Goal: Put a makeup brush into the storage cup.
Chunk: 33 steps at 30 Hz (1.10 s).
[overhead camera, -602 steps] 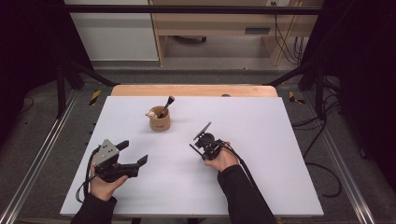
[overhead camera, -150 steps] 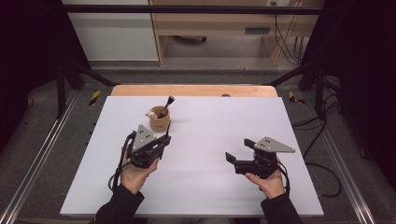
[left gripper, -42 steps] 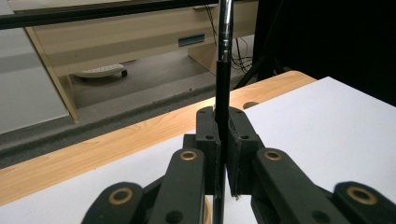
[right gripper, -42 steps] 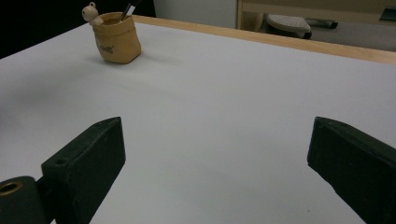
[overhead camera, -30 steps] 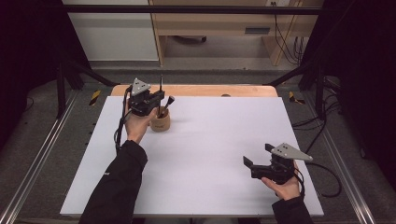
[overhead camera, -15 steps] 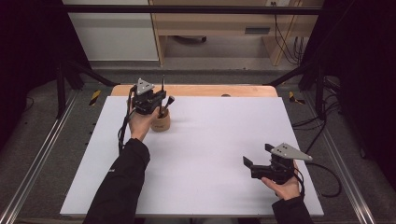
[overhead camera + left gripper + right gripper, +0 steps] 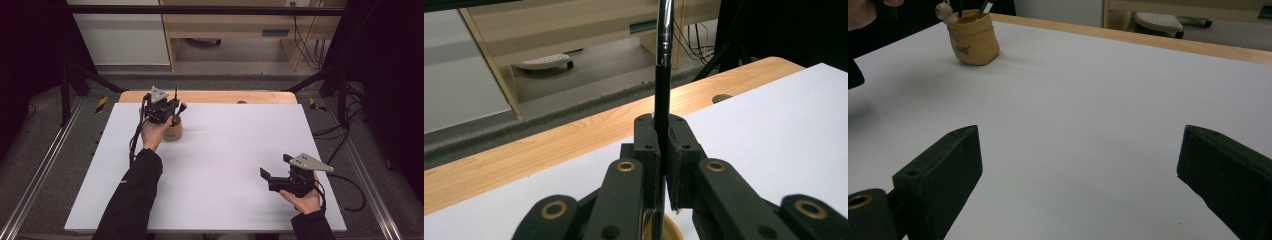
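A small tan pot (image 7: 173, 133) stands at the back left of the white table (image 7: 230, 145), with a dark-handled tool (image 7: 181, 108) leaning out of it. My left gripper (image 7: 167, 111) hovers just over the pot, shut on a thin black brush handle (image 7: 663, 60) with a silver ferrule that stands upright between the pads; the pot's rim (image 7: 672, 231) peeks out below the left gripper (image 7: 663, 137). My right gripper (image 7: 275, 168) rests low near the front right, open and holding nothing. The right gripper (image 7: 1078, 165) faces the pot (image 7: 973, 39) from across the table.
A wooden strip (image 7: 215, 96) with a hole (image 7: 241, 102) borders the table's far edge. Metal rails (image 7: 40, 165) run along both sides. A light wood shelf unit (image 7: 235, 35) stands beyond, and cables (image 7: 345, 180) trail at the right.
My left gripper, still gripping the brush, has shifted a little right and down over the pot. The right gripper has stayed put.
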{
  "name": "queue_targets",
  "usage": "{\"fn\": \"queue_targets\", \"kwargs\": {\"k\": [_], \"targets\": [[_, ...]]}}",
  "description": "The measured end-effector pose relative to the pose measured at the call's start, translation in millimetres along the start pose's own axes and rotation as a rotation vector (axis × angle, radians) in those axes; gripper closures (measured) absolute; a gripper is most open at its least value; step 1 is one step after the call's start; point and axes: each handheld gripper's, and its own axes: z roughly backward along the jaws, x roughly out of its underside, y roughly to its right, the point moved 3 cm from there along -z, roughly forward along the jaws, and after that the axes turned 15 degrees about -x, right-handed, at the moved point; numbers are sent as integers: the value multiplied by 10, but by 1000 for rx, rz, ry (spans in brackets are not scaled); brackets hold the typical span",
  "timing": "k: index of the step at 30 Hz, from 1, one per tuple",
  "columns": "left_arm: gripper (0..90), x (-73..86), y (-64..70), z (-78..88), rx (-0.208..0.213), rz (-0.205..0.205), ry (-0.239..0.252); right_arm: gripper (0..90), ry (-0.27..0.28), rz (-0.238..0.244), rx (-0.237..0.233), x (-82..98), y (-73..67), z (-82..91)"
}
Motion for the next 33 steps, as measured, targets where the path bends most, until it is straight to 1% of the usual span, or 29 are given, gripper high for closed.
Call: {"fn": "queue_targets", "kwargs": {"k": [4, 6, 10, 14, 15, 19, 20, 23, 25, 27, 28, 29, 31, 33], "targets": [[848, 46, -7, -16, -5, 7, -7, 50, -2, 5, -4, 3, -2, -5], [848, 78, -18, -28, -11, 2, -13, 51, -5, 4, -3, 5, -3, -8], [848, 106, -10, -23, -7, 0, -12, 51, -4, 5, -3, 5, -3, -11], [848, 157, -10, -37, -5, 3, -21, 51, -9, 8, -3, 8, -7, -17], [848, 172, -7, -43, -6, 16, -21, 51, -8, 7, -4, 8, -8, -18], [848, 224, -9, -47, -7, 23, -27, 51, -8, 8, -4, 8, -8, -18], [848, 243, -15, -43, -7, 14, -31, 51, -8, 8, -4, 8, -8, -19], [848, 261, -13, -41, -6, 20, -32, 51, -7, 8, -4, 7, -9, -17], [848, 294, -13, -41, -7, 18, -39, 51, -7, 8, -3, 7, -10, -19], [847, 304, -12, -43, -8, 19, -36, 51, -8, 7, -3, 8, -10, -20], [847, 317, -15, -40, -7, 11, -41, 51, -8, 8, -3, 8, -11, -21], [847, 328, -7, -42, -8, 14, -42, 51, -8, 7, -3, 7, -12, -22], [847, 352, -5, -47, -10, 1, -48, 51, -8, 8, -2, 7, -14, -22], [846, 370, 6, -45, -12, -1, -47, 51, -8, 8, -3, 7, -14, -22]]}}
